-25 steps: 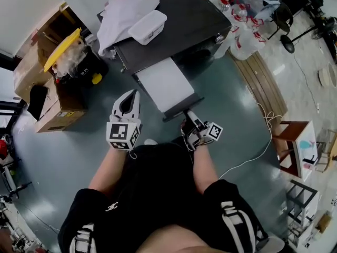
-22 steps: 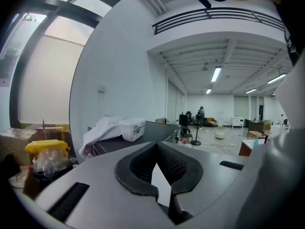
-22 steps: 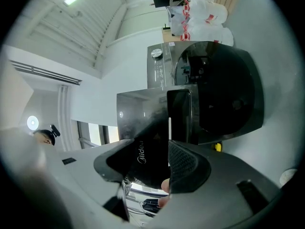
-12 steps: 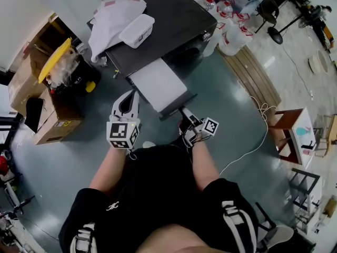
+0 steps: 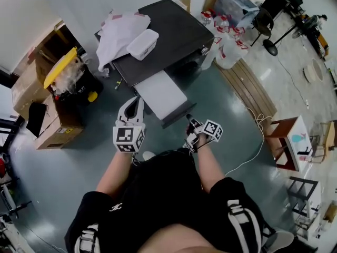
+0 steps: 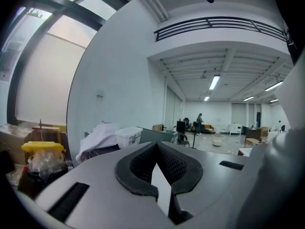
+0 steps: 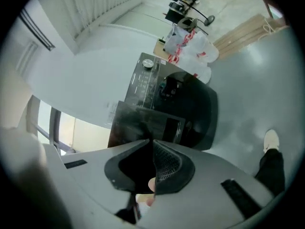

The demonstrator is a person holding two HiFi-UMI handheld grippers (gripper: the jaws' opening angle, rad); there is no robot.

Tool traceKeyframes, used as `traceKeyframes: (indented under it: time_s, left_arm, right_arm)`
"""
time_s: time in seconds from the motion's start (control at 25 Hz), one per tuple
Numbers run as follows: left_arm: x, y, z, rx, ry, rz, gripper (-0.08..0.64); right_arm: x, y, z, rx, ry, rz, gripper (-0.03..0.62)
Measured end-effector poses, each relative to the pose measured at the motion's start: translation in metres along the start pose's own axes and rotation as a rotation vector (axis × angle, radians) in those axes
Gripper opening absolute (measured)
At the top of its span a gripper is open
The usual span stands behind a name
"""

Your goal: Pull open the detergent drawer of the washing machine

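Cloth [image 5: 118, 33] and plastic box [image 5: 142, 44] atop washing machine [image 5: 174, 25] — cardboard boxes [image 5: 51, 125] alongside

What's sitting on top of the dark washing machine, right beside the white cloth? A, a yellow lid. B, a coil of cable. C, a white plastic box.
C: the head view shows a white plastic box lying on top of the washing machine, right beside the white cloth.
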State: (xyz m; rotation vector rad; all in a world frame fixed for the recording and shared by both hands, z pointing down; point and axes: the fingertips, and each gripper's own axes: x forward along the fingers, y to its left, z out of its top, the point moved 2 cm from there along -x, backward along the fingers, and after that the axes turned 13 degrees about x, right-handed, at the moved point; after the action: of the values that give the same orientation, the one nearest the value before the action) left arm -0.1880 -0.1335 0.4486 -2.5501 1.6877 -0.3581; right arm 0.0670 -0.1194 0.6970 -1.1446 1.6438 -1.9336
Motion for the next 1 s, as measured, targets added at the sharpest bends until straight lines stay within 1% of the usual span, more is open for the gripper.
traceKeyframes:
  time_s: [0.04, 0.16, 0.28, 0.44, 0.48, 0.56, 0.64, 0.72, 0.84, 0.92, 1.0]
  left_arm:
    - [0.000, 0.001, 0.002, 0.001, -0.004, 0.002, 0.000]
    - [0.006, 0.006, 0.007, 0.003, -0.008, 0.009, 0.000]
    - [0.012, 0.009, 0.012, 0.003, -0.003, 0.019, 0.000]
    - [0.021, 0.005, 0.028, 0.000, -0.020, 0.037, 0.001]
    - [0.023, 0.004, 0.032, -0.002, -0.026, 0.040, 0.000]
    - [0.028, 0.000, 0.039, -0.002, -0.032, 0.041, 0.001]
    - [0.032, -0.007, 0.045, 0.003, -0.033, 0.041, 0.001]
    - [0.036, -0.014, 0.052, 0.006, -0.039, 0.041, 0.000]
    - [0.043, -0.021, 0.062, 0.008, -0.058, 0.040, 0.002]
    - [0.047, -0.023, 0.069, 0.010, -0.071, 0.043, 0.002]
    - [0.050, -0.025, 0.076, 0.013, -0.081, 0.047, 0.002]
  right_arm:
    - [-0.004, 0.006, 0.007, -0.045, -0.028, -0.033, 0.016]
    - [-0.016, 0.031, 0.036, -0.232, -0.155, -0.137, 0.003]
    - [-0.032, 0.069, 0.059, -0.454, -0.260, -0.208, 0.003]
    - [-0.054, 0.140, 0.083, -0.783, -0.347, -0.218, 0.003]
    - [-0.059, 0.159, 0.087, -0.852, -0.370, -0.213, 0.003]
    - [-0.067, 0.199, 0.093, -0.958, -0.416, -0.176, 0.003]
    - [-0.077, 0.237, 0.099, -1.034, -0.492, -0.139, 0.003]
    - [-0.087, 0.273, 0.105, -1.094, -0.591, -0.113, 0.003]
    - [-0.099, 0.319, 0.109, -1.150, -0.716, -0.054, 0.003]
    - [-0.105, 0.341, 0.107, -1.169, -0.760, -0.005, 0.003]
    - [-0.108, 0.355, 0.104, -1.187, -0.766, 0.039, 0.003]
